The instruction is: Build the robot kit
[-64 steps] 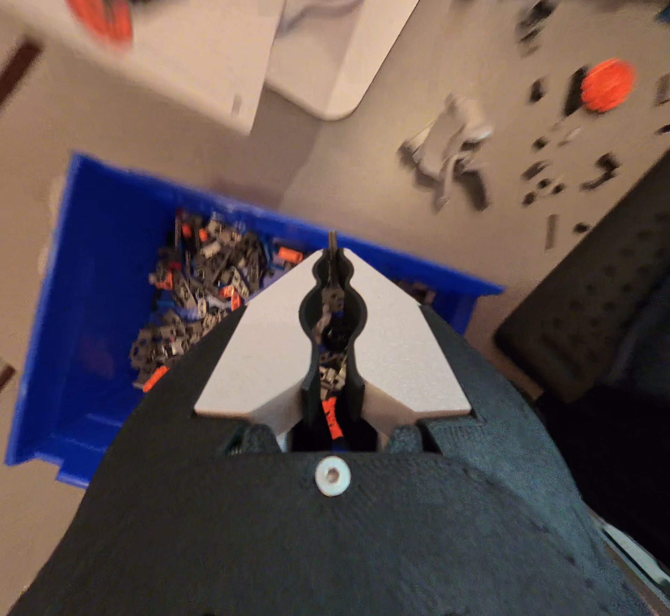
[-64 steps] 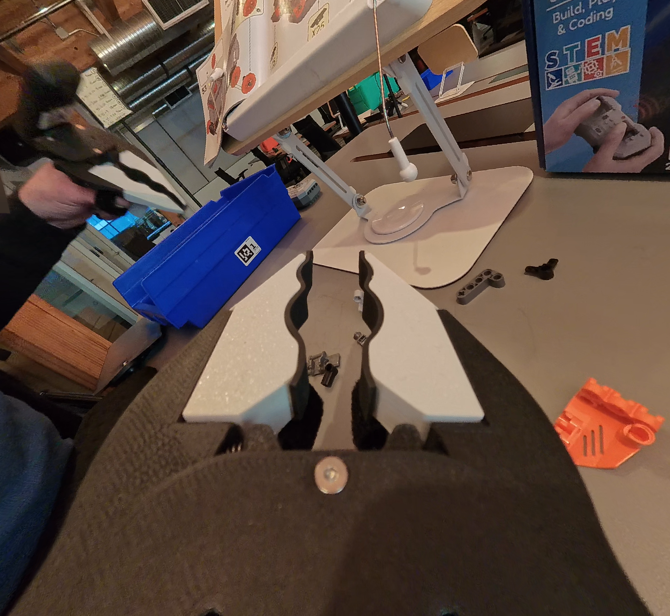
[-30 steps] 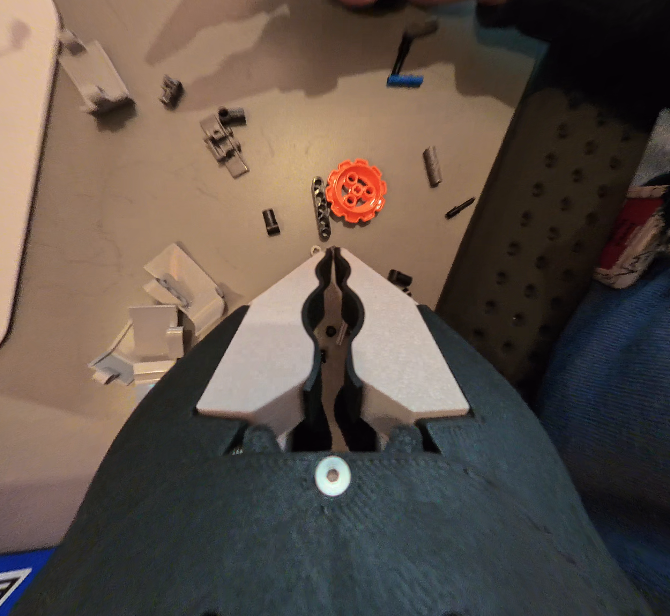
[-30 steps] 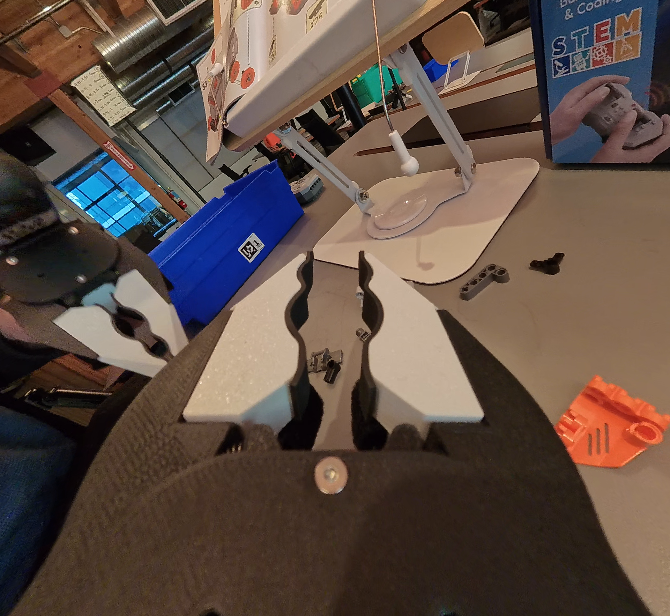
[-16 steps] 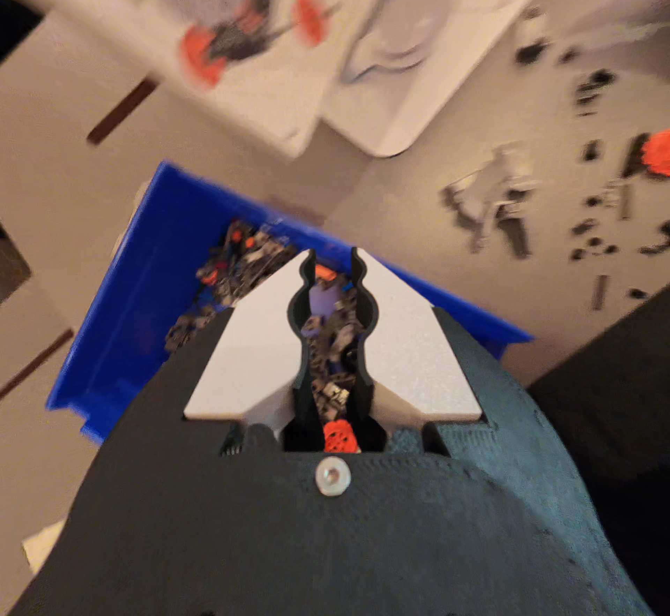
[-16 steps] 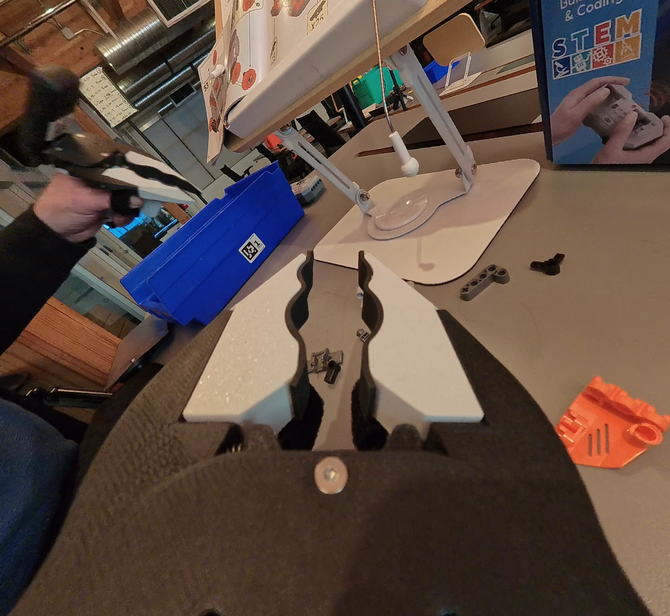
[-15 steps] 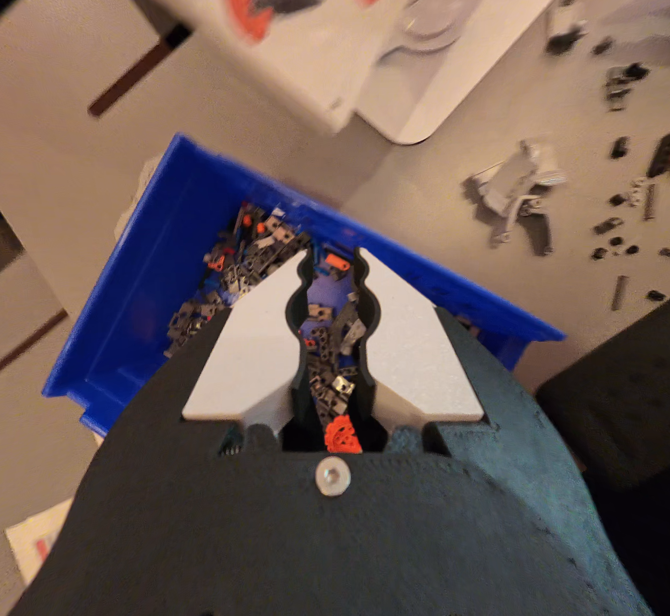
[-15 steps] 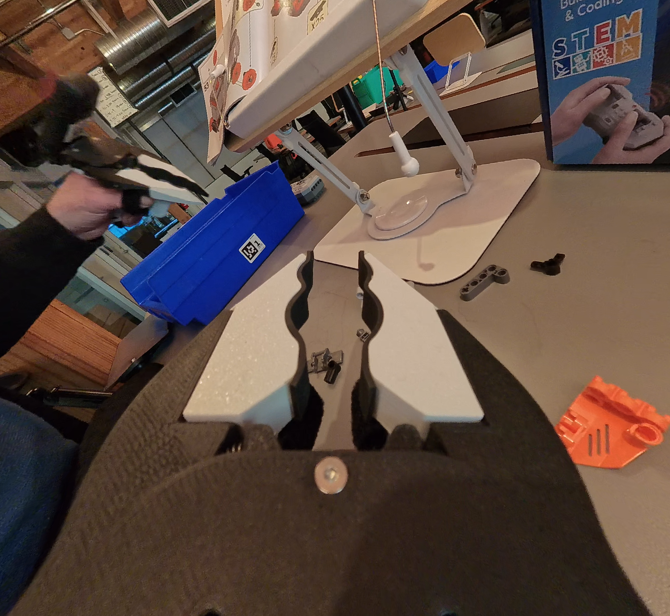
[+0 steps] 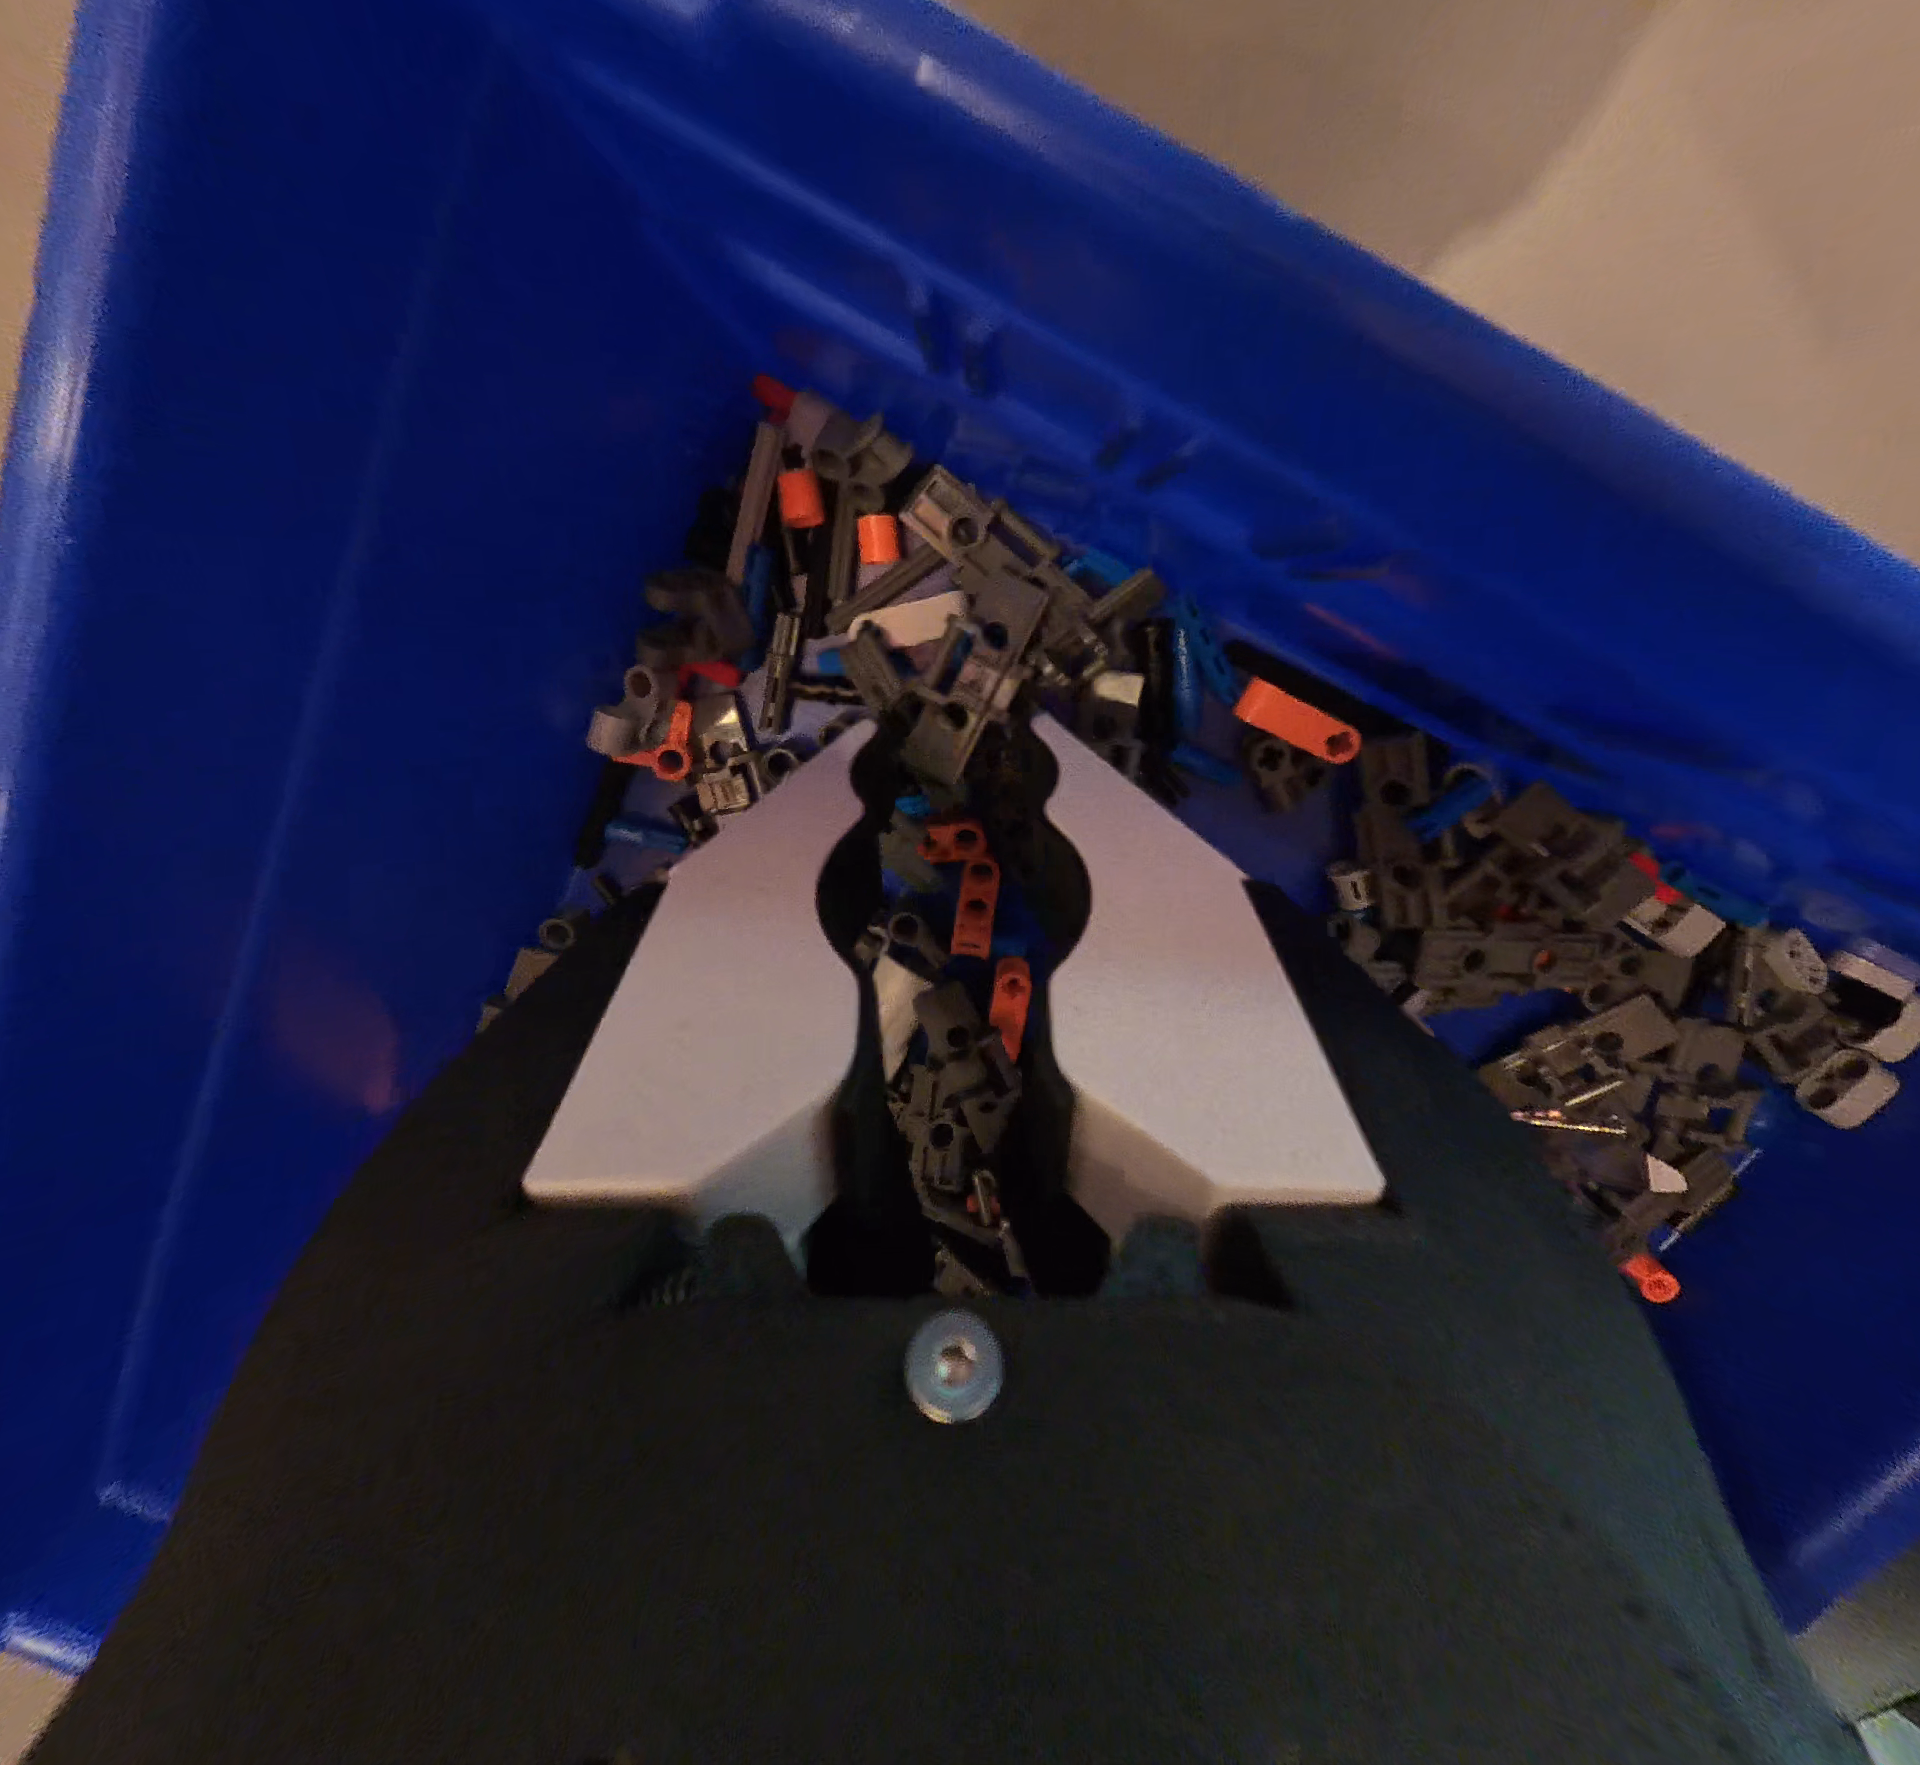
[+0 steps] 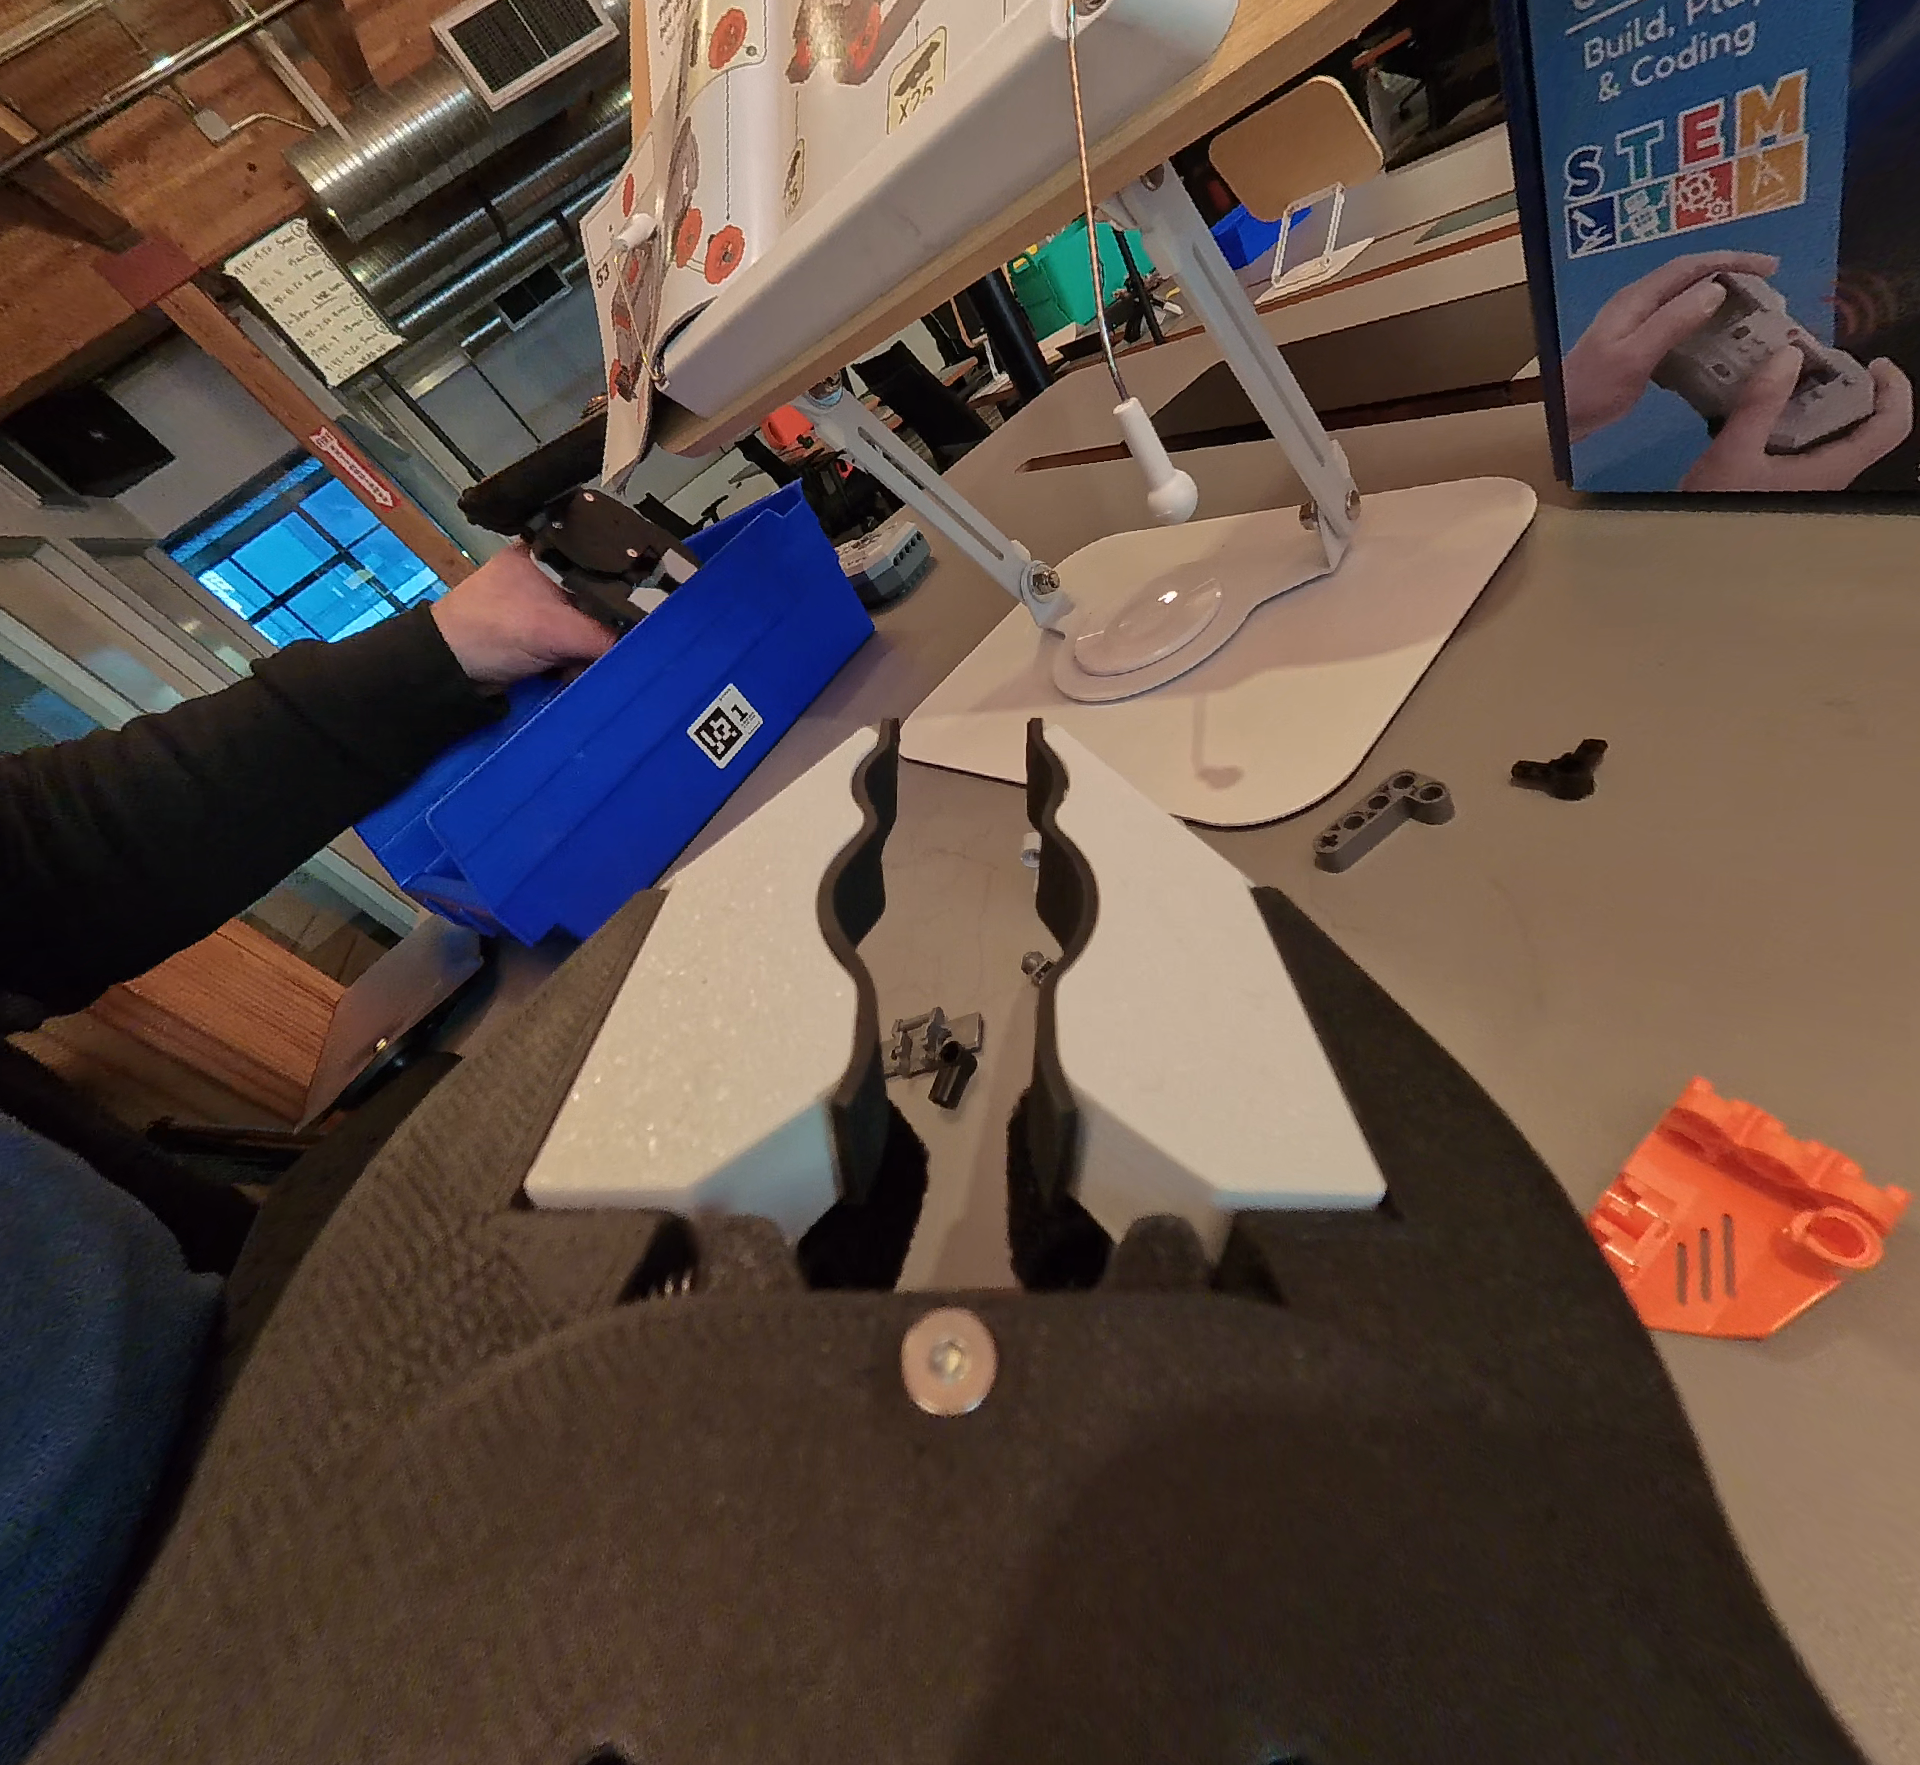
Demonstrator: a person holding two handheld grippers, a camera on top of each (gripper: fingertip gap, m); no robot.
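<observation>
Low in the right wrist view, the right gripper [image 10: 954, 780] hangs just over the grey table [image 10: 1558, 936] with its jaws apart and nothing between them; seen through the gap, a small grey and black connector piece [image 10: 935, 1050] lies on the tabletop. At the lower right of that frame sits an orange panel piece [image 10: 1745, 1227], and above it, nearer the middle right, a grey angled beam [image 10: 1382, 816] and a small black pin [image 10: 1558, 765]. Beyond these stands a white book stand [image 10: 1299, 614] carrying an open instruction booklet [image 10: 831, 32], with a blue product box [image 10: 1704, 157] in the upper right corner. Left of centre, the blue bin [image 10: 623, 780] rests on the table, and a hand [image 10: 520, 619] in a dark sleeve holds the left gripper [image 10: 613, 562] down inside it. From the left wrist view, the left gripper [image 9: 956, 749] is deep in the blue bin [image 9: 312, 572] among a heap of grey, black, blue and orange building pieces [image 9: 1507, 905]; its jaws are nearly together, and a dark grey connector block [image 9: 951, 728] sits at the tips, apparently pinched between them.
</observation>
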